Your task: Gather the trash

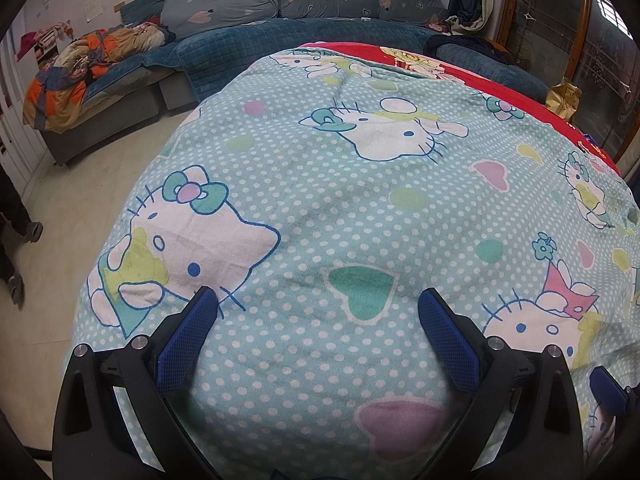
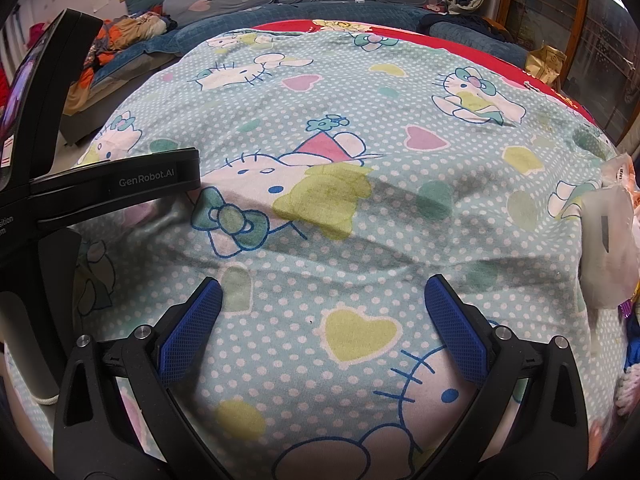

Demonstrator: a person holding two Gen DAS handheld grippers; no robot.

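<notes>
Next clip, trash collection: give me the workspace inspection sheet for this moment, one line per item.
Surface: cartoon-cat sheet covers the table, over a red cloth.
Job's things: pale plastic bag at the right edge in the right wrist view; contents unclear.
Clutter: yellow packet at the far right edge.
Grippers: left gripper open, empty; right gripper open, empty.
Cables: nothing seen.
Surroundings: blue sofa behind, crumpled quilt on its left, tiled floor.
</notes>
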